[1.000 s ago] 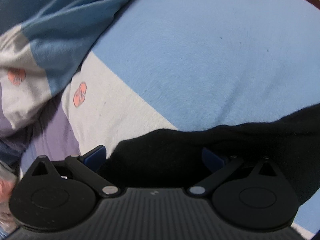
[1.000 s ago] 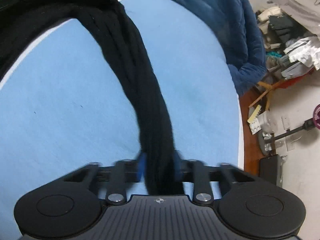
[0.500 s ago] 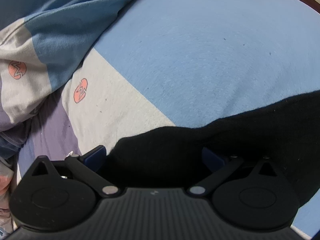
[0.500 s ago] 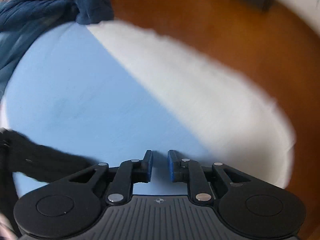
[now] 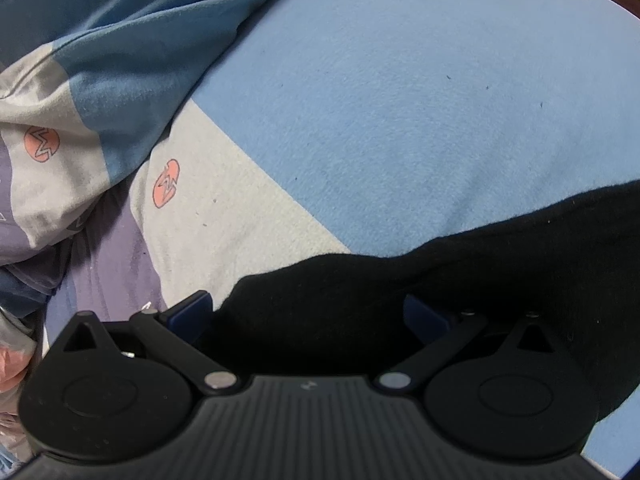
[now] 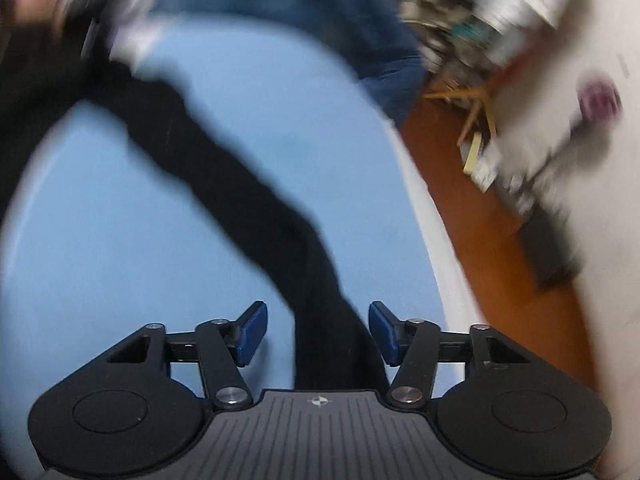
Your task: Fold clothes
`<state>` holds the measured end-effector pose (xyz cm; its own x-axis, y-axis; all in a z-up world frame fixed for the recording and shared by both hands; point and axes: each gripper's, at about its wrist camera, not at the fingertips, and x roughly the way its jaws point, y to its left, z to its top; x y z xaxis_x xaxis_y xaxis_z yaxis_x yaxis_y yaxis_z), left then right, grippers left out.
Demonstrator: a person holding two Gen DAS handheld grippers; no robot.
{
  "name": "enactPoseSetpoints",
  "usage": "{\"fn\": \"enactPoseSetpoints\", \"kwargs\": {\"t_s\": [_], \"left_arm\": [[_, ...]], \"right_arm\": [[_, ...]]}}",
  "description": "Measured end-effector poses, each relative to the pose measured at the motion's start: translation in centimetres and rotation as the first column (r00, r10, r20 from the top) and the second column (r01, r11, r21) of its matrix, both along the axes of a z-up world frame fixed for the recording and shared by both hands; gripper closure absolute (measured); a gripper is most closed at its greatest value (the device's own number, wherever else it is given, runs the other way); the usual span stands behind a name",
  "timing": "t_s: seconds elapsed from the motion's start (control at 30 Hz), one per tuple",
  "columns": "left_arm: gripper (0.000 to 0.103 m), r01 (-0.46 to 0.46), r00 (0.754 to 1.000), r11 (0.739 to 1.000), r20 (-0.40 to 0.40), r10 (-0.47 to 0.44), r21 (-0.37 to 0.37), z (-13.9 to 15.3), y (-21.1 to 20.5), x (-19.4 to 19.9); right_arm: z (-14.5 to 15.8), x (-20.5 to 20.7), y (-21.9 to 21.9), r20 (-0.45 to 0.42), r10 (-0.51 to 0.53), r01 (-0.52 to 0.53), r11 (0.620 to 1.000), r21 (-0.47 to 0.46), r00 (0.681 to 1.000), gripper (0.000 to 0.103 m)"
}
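Bedding fills both views: a pale blue sheet [image 5: 400,100] with a grey-and-lilac printed band, a darker blue quilt [image 5: 132,12] bunched along its far side, and wooden floor [image 6: 472,240] with clutter beyond the mattress edge. Across the sheet lies the black garment [image 5: 460,264], the one piece of clothing in hand. In the left wrist view it spreads wide and dark under and between the spread fingers of the left gripper [image 5: 308,316], whose blue pads stand far apart; the cloth runs off to the right, and its near corner sits just inside the left pad. Whether the pads press it down or merely straddle it cannot be told. In the right wrist view, badly smeared by motion, a long narrow stretch of the same garment, a sleeve or leg by its look, trails from the upper left down between the fingers of the right gripper [image 6: 318,332], whose pads are parted and clear of the cloth on both sides. Nothing, then, is clamped. The risk from here is plain: with neither tool gripping, soft knit could slump or twist out of line, and a hasty closing in this blur could catch only a thin edge, or the sheet beneath with it, spoiling a straight fold.
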<state>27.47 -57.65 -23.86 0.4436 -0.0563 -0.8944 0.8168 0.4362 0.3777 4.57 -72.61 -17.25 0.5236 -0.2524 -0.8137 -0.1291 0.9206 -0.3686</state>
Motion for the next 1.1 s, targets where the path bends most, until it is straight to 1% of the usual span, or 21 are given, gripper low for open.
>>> {"fn": "enactPoseSetpoints", "kwargs": {"t_s": [0.07, 0.1, 0.13, 0.17, 0.2, 0.23, 0.27, 0.3, 0.33, 0.37, 0.43, 0.47, 0.53, 0.63, 0.7, 0.73, 0.77, 0.83, 0.9, 1.07, 1.1], "left_arm": [[0.000, 0.002, 1.000, 1.000, 0.005, -0.002, 0.008, 0.0, -0.2, -0.1], [0.000, 0.005, 1.000, 1.000, 0.009, -0.005, 0.012, 0.0, -0.2, -0.2], [0.000, 0.009, 1.000, 1.000, 0.013, -0.009, 0.015, 0.0, -0.3, -0.3], [0.000, 0.012, 1.000, 1.000, 0.017, -0.013, 0.019, 0.0, -0.3, -0.3], [0.000, 0.012, 1.000, 1.000, 0.019, -0.012, 0.019, 0.0, -0.3, -0.3], [0.000, 0.010, 1.000, 1.000, 0.020, -0.011, 0.018, 0.0, -0.3, -0.4], [0.000, 0.009, 1.000, 1.000, 0.021, -0.009, 0.018, 0.0, -0.3, -0.4], [0.000, 0.006, 1.000, 1.000, 0.019, -0.006, 0.017, 0.0, -0.3, -0.4], [0.000, 0.006, 1.000, 1.000, 0.017, -0.006, 0.017, 0.0, -0.3, -0.3], [0.000, 0.007, 1.000, 1.000, 0.015, -0.007, 0.018, 0.0, -0.3, -0.3], [0.000, 0.009, 1.000, 1.000, 0.011, -0.009, 0.021, 0.1, -0.4, -0.1], [0.000, 0.011, 1.000, 1.000, 0.010, -0.011, 0.022, 0.0, -0.4, -0.1], [0.000, 0.012, 1.000, 1.000, 0.011, -0.012, 0.023, 0.0, -0.4, -0.2], [0.000, 0.012, 1.000, 1.000, 0.016, -0.013, 0.026, 0.0, -0.4, -0.3], [0.000, 0.013, 1.000, 0.999, 0.023, -0.014, 0.029, 0.1, -0.4, -0.5], [0.000, 0.013, 1.000, 0.999, 0.027, -0.014, 0.030, 0.1, -0.5, -0.6], [0.000, 0.016, 0.999, 0.999, 0.030, -0.017, 0.030, 0.0, -0.5, -0.6], [0.000, 0.017, 0.999, 0.999, 0.034, -0.018, 0.031, 0.0, -0.5, -0.7], [0.000, 0.013, 0.999, 0.999, 0.032, -0.013, 0.030, 0.1, -0.5, -0.7], [0.000, 0.011, 0.999, 0.999, 0.036, -0.012, 0.037, 0.1, -0.7, -0.8], [0.000, 0.013, 0.999, 0.999, 0.040, -0.015, 0.039, 0.1, -0.7, -0.9]], "right_arm": [[-1.5, -0.2, 0.3, -0.061, 0.044, -0.050, 0.994, -0.096, 0.997, 0.086], [-2.0, -0.4, 0.0, -0.086, 0.052, -0.062, 0.991, -0.121, 0.995, 0.095], [-2.1, -0.5, -0.5, -0.102, 0.044, -0.056, 0.992, -0.114, 0.994, 0.095], [-1.0, -0.3, -1.8, -0.095, -0.014, 0.013, 1.000, -0.015, 0.995, 0.095], [0.3, 0.0, -3.8, -0.103, -0.111, 0.124, 0.983, 0.137, 0.988, 0.096], [1.6, 0.2, -6.4, -0.142, -0.224, 0.260, 0.907, 0.332, 0.964, 0.096], [2.6, 0.0, -9.2, -0.202, -0.322, 0.379, 0.762, 0.525, 0.925, 0.096], [3.5, -0.5, -11.8, -0.263, -0.380, 0.450, 0.581, 0.678, 0.887, 0.096], [4.3, -1.3, -14.0, -0.307, -0.403, 0.468, 0.403, 0.786, 0.862, 0.096], [5.0, -2.2, -15.6, -0.322, -0.414, 0.454, 0.275, 0.848, 0.851, 0.096], [6.3, -3.5, -18.3, -0.328, -0.448, 0.411, 0.100, 0.906, 0.832, 0.097], [6.4, -3.6, -19.4, -0.326, -0.483, 0.417, 0.092, 0.904, 0.813, 0.097], [6.1, -3.3, -21.1, -0.315, -0.567, 0.509, 0.222, 0.832, 0.761, 0.096], [2.9, -1.7, -22.1, -0.314, -0.632, 0.671, 0.466, 0.577, 0.709, 0.091], [1.1, -1.5, -21.6, -0.273, -0.674, 0.719, 0.571, 0.396, 0.686, 0.090], [0.7, -1.9, -21.3, -0.246, -0.690, 0.728, 0.601, 0.328, 0.681, 0.088], [1.2, -3.2, -20.9, -0.210, -0.699, 0.720, 0.599, 0.350, 0.684, 0.086], [2.2, -5.0, -19.8, -0.141, -0.717, 0.683, 0.557, 0.473, 0.683, 0.066], [2.5, -6.7, -18.6, -0.098, -0.729, 0.648, 0.529, 0.547, 0.678, 0.052], [1.1, -8.7, -17.7, -0.074, -0.770, 0.599, 0.429, 0.677, 0.634, 0.045], [0.7, -8.0, -17.5, -0.062, -0.758, 0.588, 0.448, 0.674, 0.649, 0.045]]}}
